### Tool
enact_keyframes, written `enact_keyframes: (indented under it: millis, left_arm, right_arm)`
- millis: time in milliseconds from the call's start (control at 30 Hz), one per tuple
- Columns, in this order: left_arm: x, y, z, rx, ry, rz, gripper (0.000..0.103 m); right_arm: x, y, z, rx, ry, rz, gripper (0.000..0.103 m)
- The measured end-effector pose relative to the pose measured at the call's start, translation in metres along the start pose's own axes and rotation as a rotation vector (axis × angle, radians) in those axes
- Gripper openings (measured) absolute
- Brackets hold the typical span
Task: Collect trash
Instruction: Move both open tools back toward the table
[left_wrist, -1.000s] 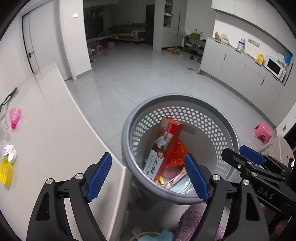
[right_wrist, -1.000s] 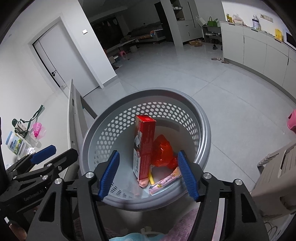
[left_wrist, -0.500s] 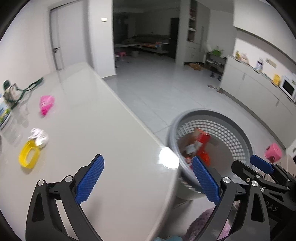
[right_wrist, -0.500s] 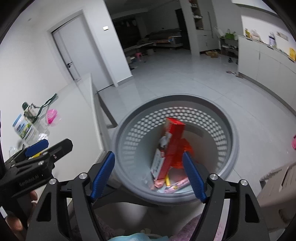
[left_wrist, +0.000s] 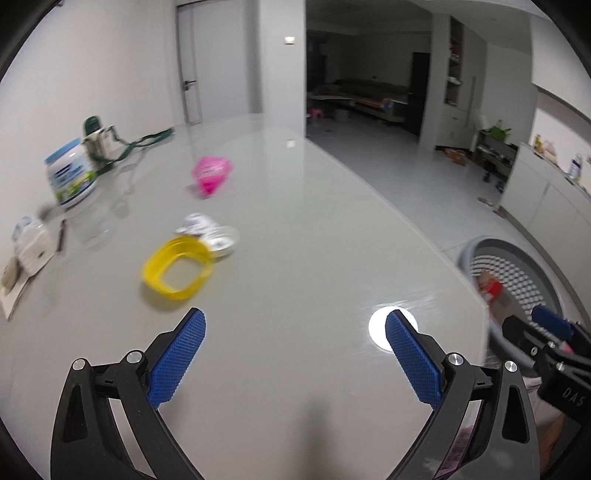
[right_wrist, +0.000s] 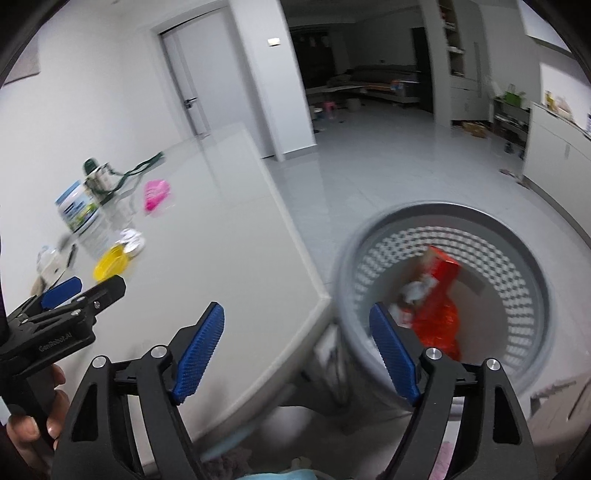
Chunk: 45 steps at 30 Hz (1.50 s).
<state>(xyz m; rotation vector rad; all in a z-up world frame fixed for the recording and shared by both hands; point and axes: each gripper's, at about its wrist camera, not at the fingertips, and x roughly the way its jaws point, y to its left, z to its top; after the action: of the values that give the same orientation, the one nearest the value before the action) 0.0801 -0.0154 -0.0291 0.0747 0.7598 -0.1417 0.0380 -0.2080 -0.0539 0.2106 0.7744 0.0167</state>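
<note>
Motion blur smears the basket and its red trash.

We see a glossy smooth table under the textured blue pads, a perforated grey plastic basket right of them, and a shiny yellow plastic ring ahead.

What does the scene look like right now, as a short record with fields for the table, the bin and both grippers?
table: yellow ring, crumpled white scrap, pink item, white tub
bin: grey perforated basket on the floor past the table's edge
bin contents: red box, red wrapper
left gripper: open, jaws have just been opening, nothing between them, over the table
right gripper: open, jaws have just been opening, nothing between them, over the table's corner
</note>
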Motion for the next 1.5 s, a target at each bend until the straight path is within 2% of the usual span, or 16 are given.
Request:
enact_keyframes:
  millis: [267, 567, 1000, 1500]
  left_arm:
    - [-0.004, 0.062, -0.007, -0.066, 0.003, 0.091, 0.096]
    - [-0.003, 0.102, -0.006, -0.125, -0.010, 0.101, 0.097]
    - [0.009, 0.120, 0.002, -0.153, 0.004, 0.109, 0.097]
    - [0.017, 0.131, 0.003, -0.186, 0.005, 0.114, 0.096]
  right_arm:
    - [0.028, 0.055, 0.015, -0.092, 0.023, 0.081, 0.078]
    - [0.060, 0.101, 0.024, -0.166, 0.076, 0.117, 0.078]
    - [0.094, 0.136, 0.037, -0.236, 0.119, 0.144, 0.078]
    - [0.116, 0.136, 0.047, -0.247, 0.163, 0.168, 0.077]
